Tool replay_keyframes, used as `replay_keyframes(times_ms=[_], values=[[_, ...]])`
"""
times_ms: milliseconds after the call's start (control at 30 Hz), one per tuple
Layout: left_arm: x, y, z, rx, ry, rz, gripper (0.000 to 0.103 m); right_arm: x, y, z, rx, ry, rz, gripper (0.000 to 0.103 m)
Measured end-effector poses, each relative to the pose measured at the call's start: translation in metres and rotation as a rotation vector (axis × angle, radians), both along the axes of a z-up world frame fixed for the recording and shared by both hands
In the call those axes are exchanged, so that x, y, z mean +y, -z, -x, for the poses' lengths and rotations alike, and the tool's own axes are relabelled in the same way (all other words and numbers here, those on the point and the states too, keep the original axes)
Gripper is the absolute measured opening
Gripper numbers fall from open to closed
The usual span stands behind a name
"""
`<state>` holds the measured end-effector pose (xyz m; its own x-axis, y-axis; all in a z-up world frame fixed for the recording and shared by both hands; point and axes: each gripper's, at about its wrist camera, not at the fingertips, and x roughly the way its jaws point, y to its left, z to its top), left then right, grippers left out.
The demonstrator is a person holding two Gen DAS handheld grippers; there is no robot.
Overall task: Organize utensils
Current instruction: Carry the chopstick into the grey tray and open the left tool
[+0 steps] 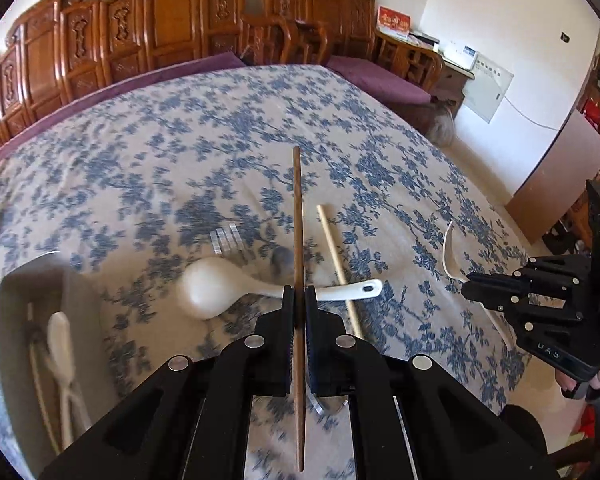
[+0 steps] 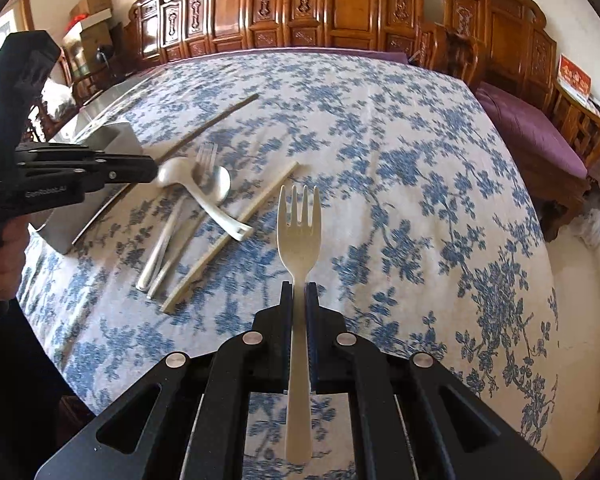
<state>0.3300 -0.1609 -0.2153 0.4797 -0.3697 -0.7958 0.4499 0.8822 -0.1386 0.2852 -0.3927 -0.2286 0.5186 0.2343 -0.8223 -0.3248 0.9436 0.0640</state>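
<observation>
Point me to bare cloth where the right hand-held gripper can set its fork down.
Bare cloth: the wide stretch right of the pale chopstick, out to the table's right edge, and the far half toward the wooden chairs. Crowded: the left, where white spoon, metal fork and bin cluster beside the left hand-held gripper.

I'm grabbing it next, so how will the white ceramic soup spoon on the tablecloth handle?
The white ceramic soup spoon looks glazed, so probably slippery and chippable. Its rounded bowl may rock when pushed. It crosses the pale chopstick, which it could drag.
</observation>
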Motion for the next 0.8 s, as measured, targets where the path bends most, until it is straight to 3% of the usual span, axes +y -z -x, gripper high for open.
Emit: replay_keyframes(times_ms=[400,800], values=[[0.068,-0.033,0.024,-0.070,-0.071,-0.004,0.004,0.044,-0.017,0.003,-0.021,-0.041,-0.008,0.008],[0.150,-0.029,0.036,-0.084,-0.181,-0.008,0.004,0.099,-0.016,-0.003,-0.016,-0.114,0.014,0.008]])
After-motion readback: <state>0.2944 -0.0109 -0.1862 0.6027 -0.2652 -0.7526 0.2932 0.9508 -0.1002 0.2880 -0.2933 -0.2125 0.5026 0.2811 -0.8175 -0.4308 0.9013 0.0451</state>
